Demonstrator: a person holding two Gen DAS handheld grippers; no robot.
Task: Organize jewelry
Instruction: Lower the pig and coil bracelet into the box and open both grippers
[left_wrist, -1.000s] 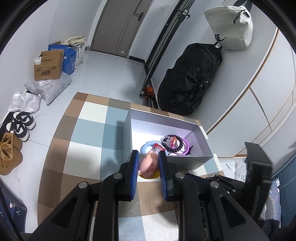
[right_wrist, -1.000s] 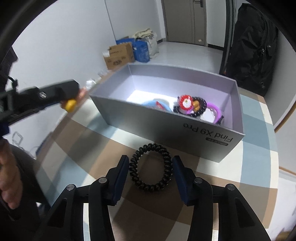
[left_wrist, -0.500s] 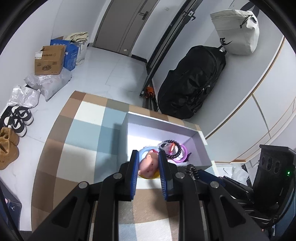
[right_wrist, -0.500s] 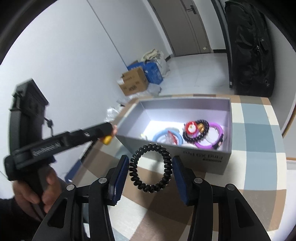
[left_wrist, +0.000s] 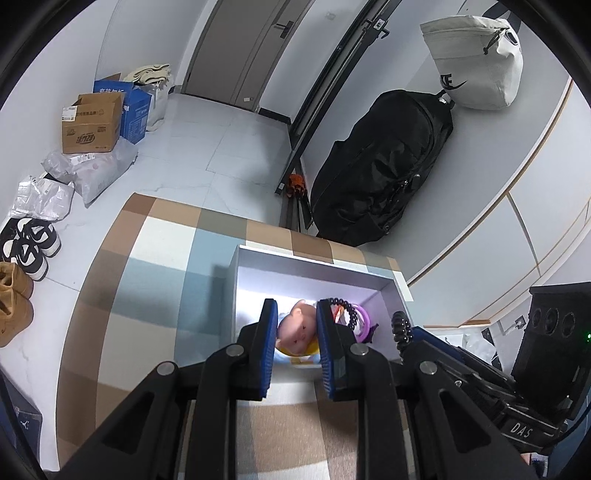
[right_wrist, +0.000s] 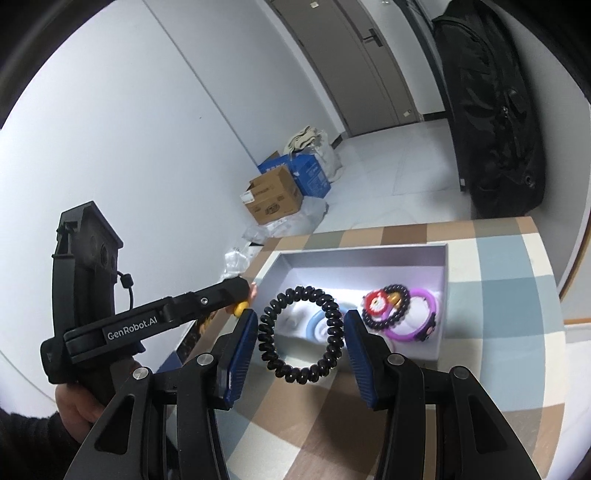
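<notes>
The right gripper (right_wrist: 301, 334) jaws pinch a black coil bracelet (right_wrist: 300, 334) by its sides, keeping it clear for dropping into the box (right_wrist: 441, 306) ahead. The left gripper (left_wrist: 295, 332) jaws clamp a pig-faced trinket (left_wrist: 297, 328) above that box, likely for release.

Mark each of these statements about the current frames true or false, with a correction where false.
1. The right gripper holds a black coil hair tie. True.
2. The left gripper is empty. False: its fingers clamp a small pig figure.
3. The grey box is empty. False: it already holds a purple bracelet and a black bead bracelet, among others.
4. The box sits on a checked cloth. True.
</notes>
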